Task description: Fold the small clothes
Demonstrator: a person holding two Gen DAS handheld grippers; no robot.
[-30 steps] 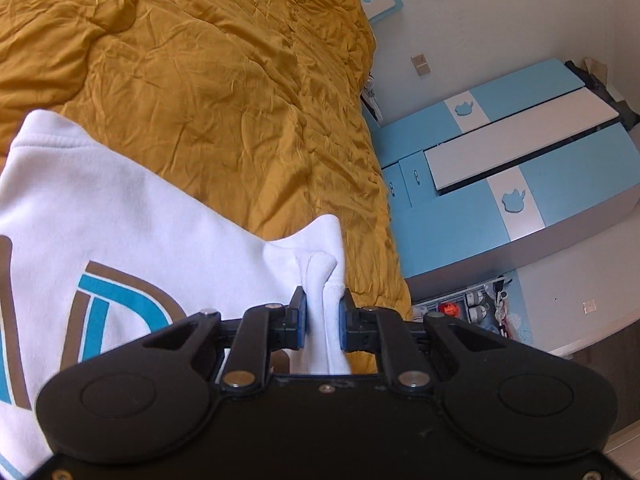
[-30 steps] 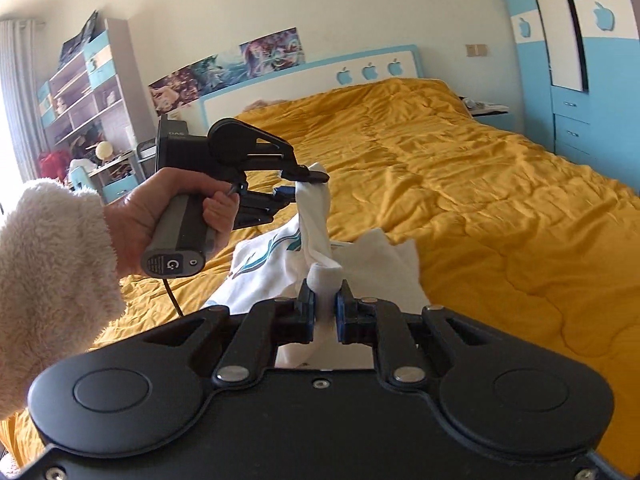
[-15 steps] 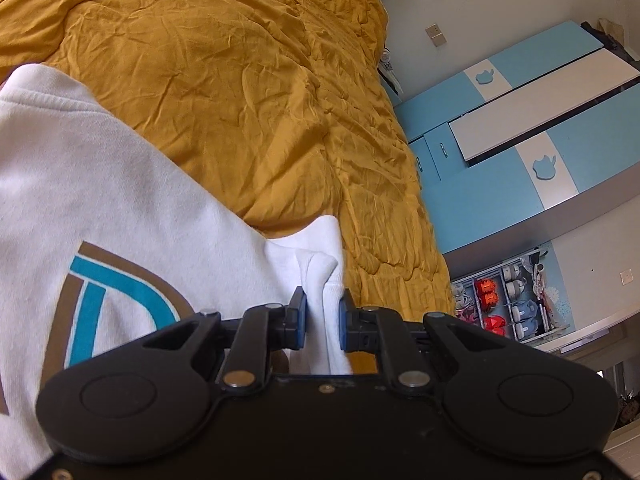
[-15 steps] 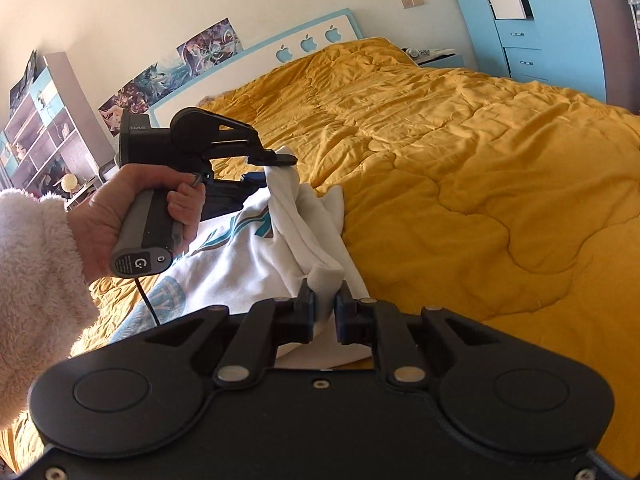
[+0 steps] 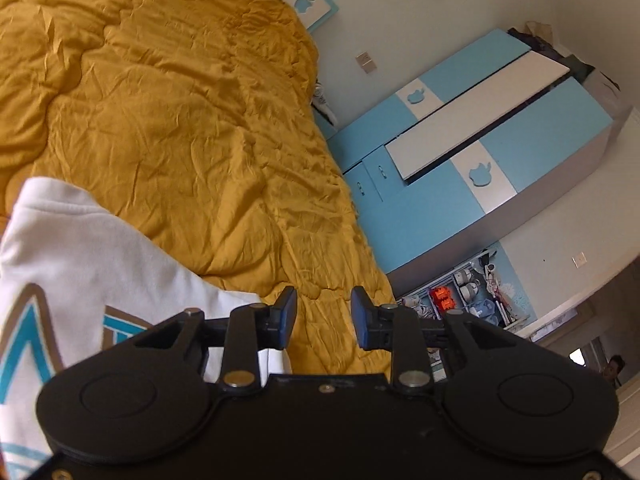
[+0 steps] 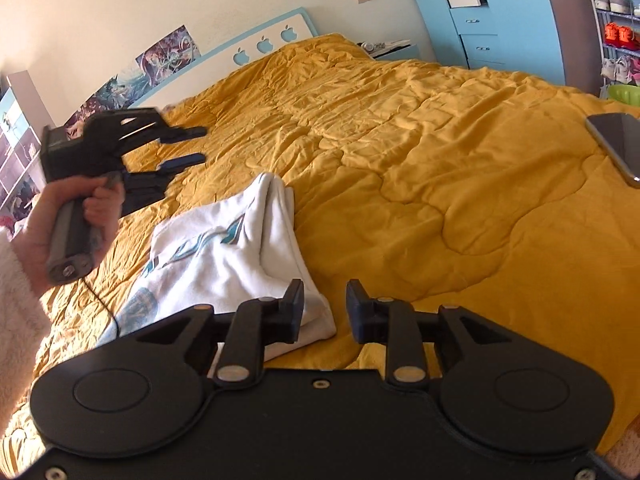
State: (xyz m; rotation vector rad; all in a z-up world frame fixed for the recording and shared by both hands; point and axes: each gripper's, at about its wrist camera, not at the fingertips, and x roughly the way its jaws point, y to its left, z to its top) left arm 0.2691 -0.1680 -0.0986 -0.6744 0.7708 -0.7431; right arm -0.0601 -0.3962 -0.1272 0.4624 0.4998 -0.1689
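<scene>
Left gripper (image 5: 323, 316) and right gripper (image 6: 323, 307) both just opened, jaws apart and empty, nothing between the pads; white garment (image 6: 224, 256) released, lying folded on the yellow bedspread (image 6: 420, 168), just left of the right gripper's fingers.

Left gripper (image 5: 324, 314): matte black plastic body, two round discs, blue fingertip pads, silver rivets.
Right gripper (image 6: 323, 306): identical black build.
Handle: grey grip, black cable.
Sleeve (image 6: 16, 300): fluffy white fleece.
</scene>
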